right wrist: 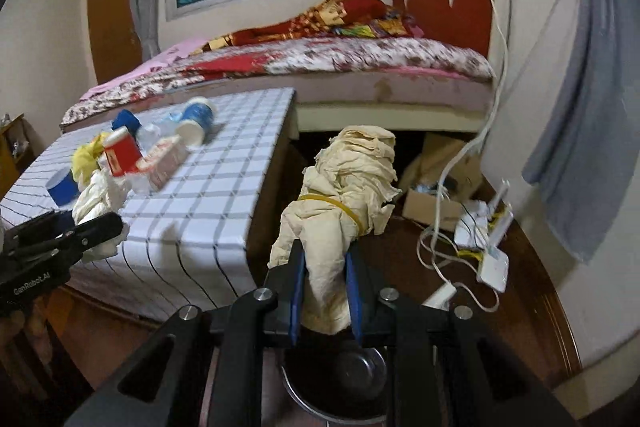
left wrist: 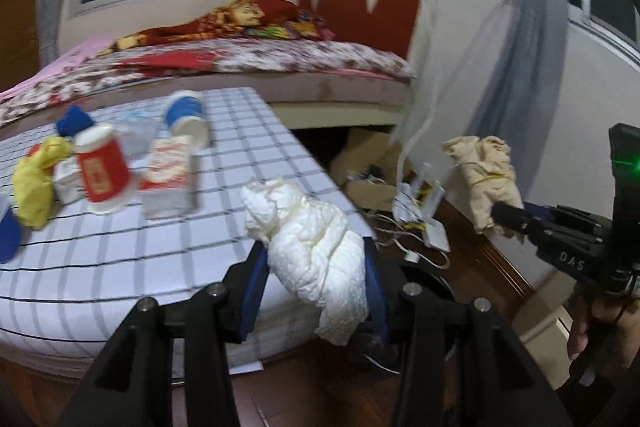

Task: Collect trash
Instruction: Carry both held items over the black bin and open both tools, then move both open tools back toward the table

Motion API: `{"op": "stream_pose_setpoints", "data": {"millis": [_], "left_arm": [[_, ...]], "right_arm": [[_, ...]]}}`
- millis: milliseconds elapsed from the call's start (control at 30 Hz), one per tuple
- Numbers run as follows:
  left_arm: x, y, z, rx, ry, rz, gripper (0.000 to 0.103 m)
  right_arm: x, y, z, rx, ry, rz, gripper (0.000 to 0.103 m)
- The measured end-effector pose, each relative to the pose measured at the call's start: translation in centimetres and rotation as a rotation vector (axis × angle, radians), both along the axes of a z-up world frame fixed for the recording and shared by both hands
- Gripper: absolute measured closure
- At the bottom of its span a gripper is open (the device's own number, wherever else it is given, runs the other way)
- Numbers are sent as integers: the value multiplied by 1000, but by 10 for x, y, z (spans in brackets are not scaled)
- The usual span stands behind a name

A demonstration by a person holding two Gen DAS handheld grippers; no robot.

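Left gripper (left wrist: pixel 316 267), jaws pinching a crumpled white tissue wad (left wrist: pixel 308 247) held off the near edge of the desk (left wrist: pixel 160 259). Right gripper (right wrist: pixel 326 291), jaws pressed tight on a beige paper wad (right wrist: pixel 344 183) (bound by a yellow rubber band (right wrist: pixel 332 205)), held above a dark round bin (right wrist: pixel 340 379) on the wooden floor. On the checked desk lie further trash: a red cup (left wrist: pixel 102 171), a blue-and-white cup (left wrist: pixel 186 119), a small carton (left wrist: pixel 170 179) and a yellow crumple (left wrist: pixel 36 179). A bed (left wrist: pixel 240 63) stands behind, and a power strip (right wrist: pixel 494 267) lies on the floor at right.
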State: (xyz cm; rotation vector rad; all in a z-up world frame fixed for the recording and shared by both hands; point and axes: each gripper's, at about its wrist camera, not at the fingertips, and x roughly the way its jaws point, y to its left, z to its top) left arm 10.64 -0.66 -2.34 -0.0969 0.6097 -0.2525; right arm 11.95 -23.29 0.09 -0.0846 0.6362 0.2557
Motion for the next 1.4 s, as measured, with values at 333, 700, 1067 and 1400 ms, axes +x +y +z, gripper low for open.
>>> {"op": "stream_pose_setpoints", "data": {"millis": [333, 700, 1067, 1400], "left_arm": [[1, -72, -21, -8, 69, -196, 57], [25, -113, -71, -13, 231, -277, 57], [43, -117, -101, 15, 329, -233, 1], [35, -94, -94, 49, 301, -150, 1]], "right_arm": [[-2, -43, -41, -25, 124, -40, 83], [14, -70, -106, -40, 274, -43, 83], [42, -78, -154, -111, 407, -100, 20], [37, -79, -149, -89, 436, -135, 9]]}}
